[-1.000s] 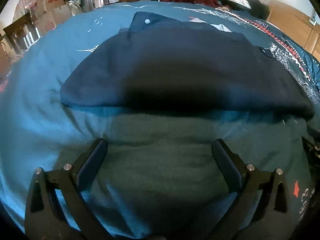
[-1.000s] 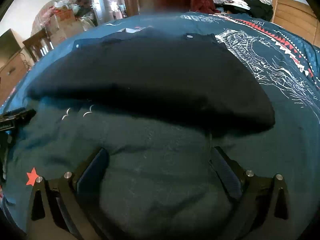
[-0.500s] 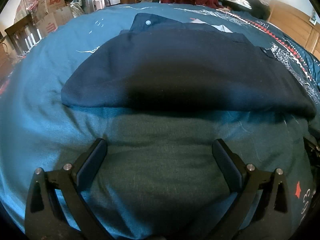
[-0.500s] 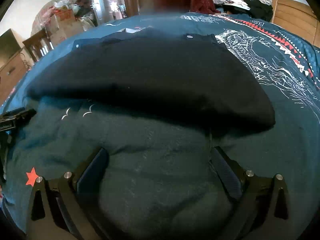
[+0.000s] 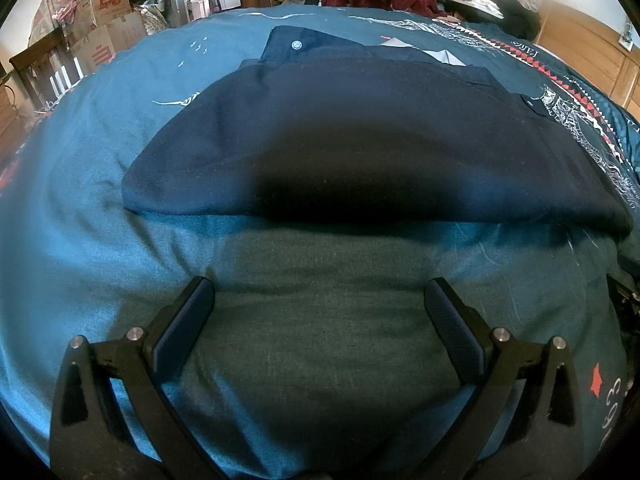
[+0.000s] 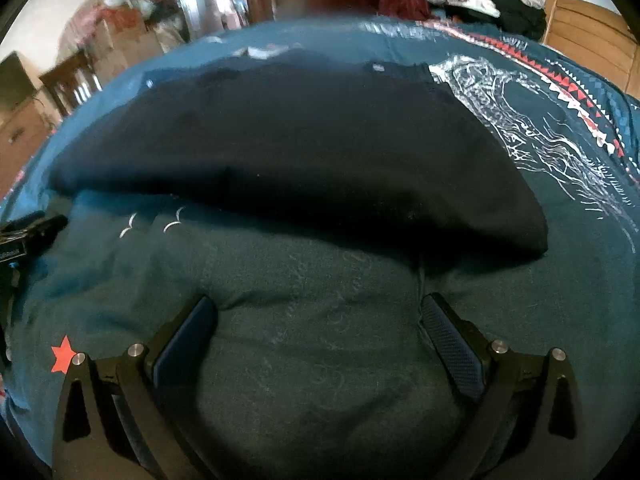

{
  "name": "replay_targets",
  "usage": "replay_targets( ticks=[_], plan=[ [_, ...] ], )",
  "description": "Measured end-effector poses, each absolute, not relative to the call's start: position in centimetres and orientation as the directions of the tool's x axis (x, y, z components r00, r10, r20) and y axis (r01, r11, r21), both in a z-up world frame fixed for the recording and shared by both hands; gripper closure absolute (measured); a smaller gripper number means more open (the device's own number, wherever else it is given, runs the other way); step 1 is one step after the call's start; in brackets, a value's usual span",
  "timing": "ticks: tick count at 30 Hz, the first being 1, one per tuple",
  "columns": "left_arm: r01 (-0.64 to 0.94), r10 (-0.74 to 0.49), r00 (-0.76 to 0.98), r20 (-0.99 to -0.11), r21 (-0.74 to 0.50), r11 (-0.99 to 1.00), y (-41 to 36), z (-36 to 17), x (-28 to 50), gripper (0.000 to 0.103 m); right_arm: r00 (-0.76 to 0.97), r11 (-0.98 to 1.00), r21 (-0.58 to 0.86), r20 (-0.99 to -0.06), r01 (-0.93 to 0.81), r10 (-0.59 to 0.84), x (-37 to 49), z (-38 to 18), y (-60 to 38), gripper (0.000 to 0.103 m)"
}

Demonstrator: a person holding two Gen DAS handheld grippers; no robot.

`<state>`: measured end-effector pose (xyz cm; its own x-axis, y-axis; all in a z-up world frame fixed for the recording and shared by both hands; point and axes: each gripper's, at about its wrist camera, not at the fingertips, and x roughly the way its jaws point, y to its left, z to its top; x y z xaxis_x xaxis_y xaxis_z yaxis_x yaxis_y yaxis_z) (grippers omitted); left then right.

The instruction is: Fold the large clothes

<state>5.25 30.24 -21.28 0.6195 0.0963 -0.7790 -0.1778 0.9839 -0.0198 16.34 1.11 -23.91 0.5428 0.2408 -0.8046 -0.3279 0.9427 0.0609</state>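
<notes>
Little has moved in the left wrist view since the earlier frames: framing of the dark navy garment (image 5: pixel 360 140) on the teal bedspread (image 5: pixel 80 200) is nearly the same. The left gripper (image 5: pixel 320 304) hovers over bare bedspread just short of the garment's near folded edge, its fingers (image 5: pixel 184 320) spread wide with nothing between them. The garment lies flat in a folded slab, a button (image 5: pixel 296 44) and a pale label showing at its far end. Cardboard boxes (image 5: pixel 104 20) stand beyond the bed.

Right wrist view: here the picture has gone blurred and the garment (image 6: pixel 300 140) sits slightly lower and closer in frame than before, which suggests this hand has just started moving. The right gripper (image 6: pixel 318 320) has its fingers (image 6: pixel 452 340) apart and empty, close to the garment's near right corner. The other tool's tip shows at the left edge.

Assessment: neither tool holds cloth. The garment looks partly folded; a further fold appears to be coming, with the right hand leading toward the near edge.
</notes>
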Motion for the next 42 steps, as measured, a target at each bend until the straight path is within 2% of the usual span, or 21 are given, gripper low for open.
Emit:
replay_targets(
  ticks=[4,7,11,42],
  plan=[
    [-0.177,0.094,0.621,-0.778,-0.022,0.984,30.3,-21.3,5.2,0.000,0.495,0.973,0.064,-0.853,-0.222,0.169,16.9,-23.7,1.6,0.000],
    [-0.177,0.094,0.621,-0.778,-0.022,0.984,30.3,-21.3,5.2,0.000,0.529,0.983,0.052,-0.837,-0.177,0.140,16.5,-24.2,1.8,0.000],
    [-0.178,0.095,0.621,-0.778,-0.021,0.984,30.3,-21.3,5.3,0.000,0.612,0.984,0.039,-0.779,-0.172,0.138,15.4,-24.9,1.8,0.000],
    [-0.182,0.107,0.618,-0.779,-0.010,0.983,30.4,-21.3,5.4,0.000,0.614,0.981,0.071,-0.772,-0.179,0.168,15.5,-25.1,1.7,0.000]
  ],
)
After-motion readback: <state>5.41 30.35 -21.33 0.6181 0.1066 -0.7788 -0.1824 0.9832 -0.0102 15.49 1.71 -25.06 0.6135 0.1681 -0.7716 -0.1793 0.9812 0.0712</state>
